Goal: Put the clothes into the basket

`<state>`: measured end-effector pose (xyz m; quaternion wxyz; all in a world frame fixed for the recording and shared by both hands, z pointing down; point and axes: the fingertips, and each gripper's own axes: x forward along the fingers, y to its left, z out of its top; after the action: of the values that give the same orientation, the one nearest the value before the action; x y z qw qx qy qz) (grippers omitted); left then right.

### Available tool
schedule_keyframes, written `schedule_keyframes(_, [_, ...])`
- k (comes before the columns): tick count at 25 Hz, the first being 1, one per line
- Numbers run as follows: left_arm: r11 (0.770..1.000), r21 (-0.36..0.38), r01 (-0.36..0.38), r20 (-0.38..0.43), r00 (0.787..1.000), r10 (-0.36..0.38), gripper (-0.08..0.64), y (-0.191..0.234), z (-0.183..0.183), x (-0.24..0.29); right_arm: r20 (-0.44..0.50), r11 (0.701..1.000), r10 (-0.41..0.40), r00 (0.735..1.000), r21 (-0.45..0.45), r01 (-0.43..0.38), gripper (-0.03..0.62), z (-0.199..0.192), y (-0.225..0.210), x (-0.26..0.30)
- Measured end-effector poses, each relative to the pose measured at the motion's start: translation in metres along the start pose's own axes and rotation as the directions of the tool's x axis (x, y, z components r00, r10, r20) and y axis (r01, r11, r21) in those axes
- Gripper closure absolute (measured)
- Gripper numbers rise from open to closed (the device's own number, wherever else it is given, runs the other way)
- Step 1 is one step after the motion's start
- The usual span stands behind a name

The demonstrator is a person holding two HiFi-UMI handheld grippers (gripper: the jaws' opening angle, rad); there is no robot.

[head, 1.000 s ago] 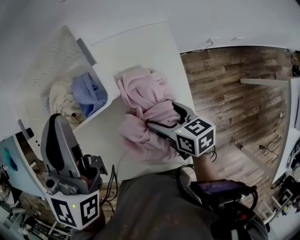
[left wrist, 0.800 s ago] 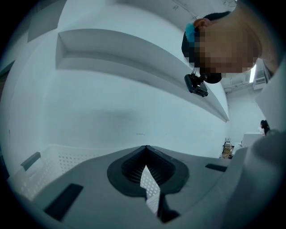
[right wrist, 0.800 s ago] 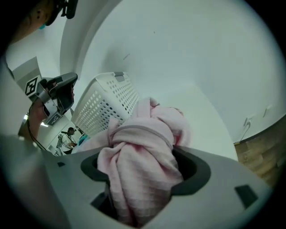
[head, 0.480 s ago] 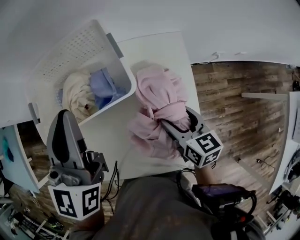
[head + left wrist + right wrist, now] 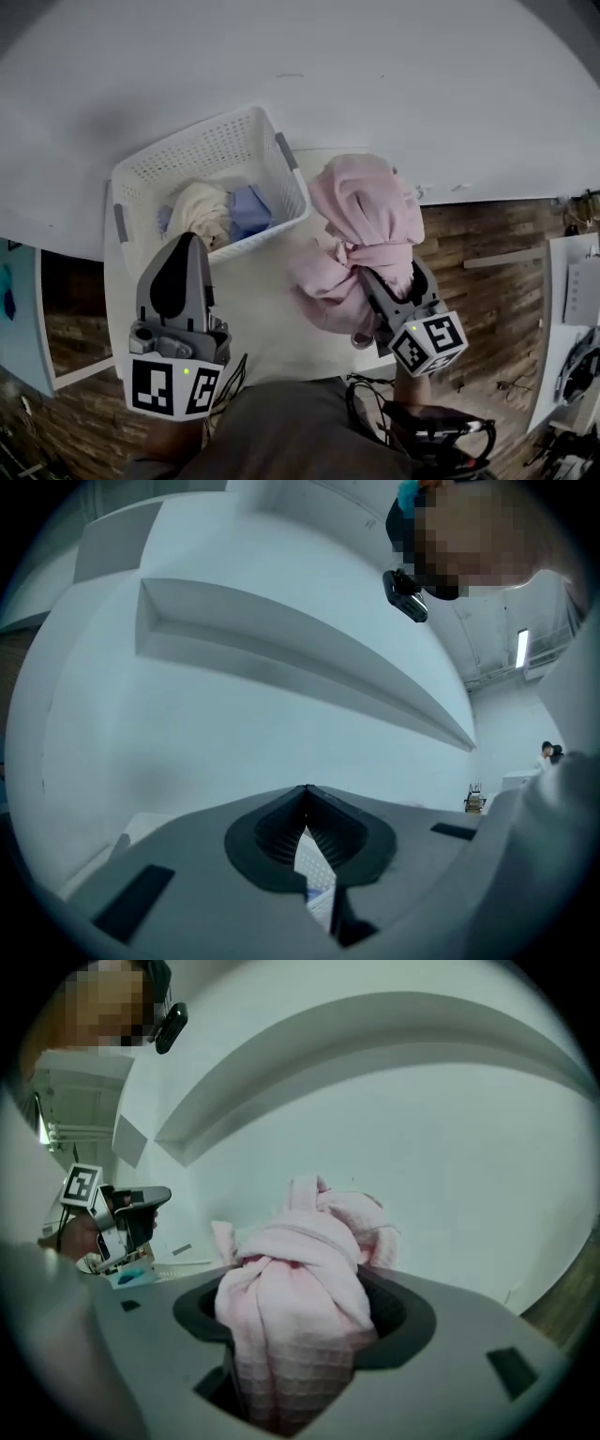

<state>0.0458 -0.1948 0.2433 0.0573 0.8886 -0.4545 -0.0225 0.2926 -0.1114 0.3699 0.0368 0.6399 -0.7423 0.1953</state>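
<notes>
Left hand-held gripper (image 5: 184,246): closed and empty, with the jaws pressed together. It is at the near left and points toward the basket.
Basket (image 5: 208,155): white, with lattice walls. It stands on the left part of the table (image 5: 267,314), near the wall.
Inside the basket: a cream cloth (image 5: 199,208) lies on the left, and a blue cloth (image 5: 249,208) touches it on the right.
Pink cloth (image 5: 367,208): a bunched bundle just beside the basket's right side, outside it (whether its lower fold touches the table, I cannot tell).
Right hand-held gripper (image 5: 370,281): its jaws have just been closing, and they clamp a thick twist of the pink cloth. The cloth stands out beyond the tips.
Floor (image 5: 487,234): wooden planks, to the right of the table.
</notes>
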Motion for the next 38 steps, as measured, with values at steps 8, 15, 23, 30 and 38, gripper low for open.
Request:
schedule_keyframes(8, [1.0,-0.02,0.01,0.1,0.995,-0.008,0.552,0.022,0.04,-0.034,0.163,0.992,0.051,0.985,-0.123,-0.031,0.25,0.103,0.058,-0.009])
schedule_keyframes(15, [0.997,-0.027,-0.068,0.183,0.981,0.072,0.552,0.04,0.07,-0.075,0.226,0.958,0.202,0.953,-0.249,-0.144,0.249,0.165,0.122,0.008])
schedule_keyframes(23, [0.978,-0.085,-0.191,0.156,0.967,0.203,0.552,0.129,0.048,-0.077,0.08,0.911,0.319,0.944,-0.3,-0.283,0.244,0.145,0.194,0.131])
schedule_keyframes(30, [0.966,-0.116,-0.231,0.127,0.961,0.245,0.552,0.149,0.036,-0.073,-0.019,0.867,0.358,0.934,-0.365,-0.34,0.201,0.131,0.216,0.167])
schedule_keyframes(38, [0.963,-0.123,-0.24,0.1,0.962,0.253,0.552,0.158,0.021,-0.067,0.021,0.885,0.353,0.936,-0.333,-0.326,0.254,0.119,0.21,0.164])
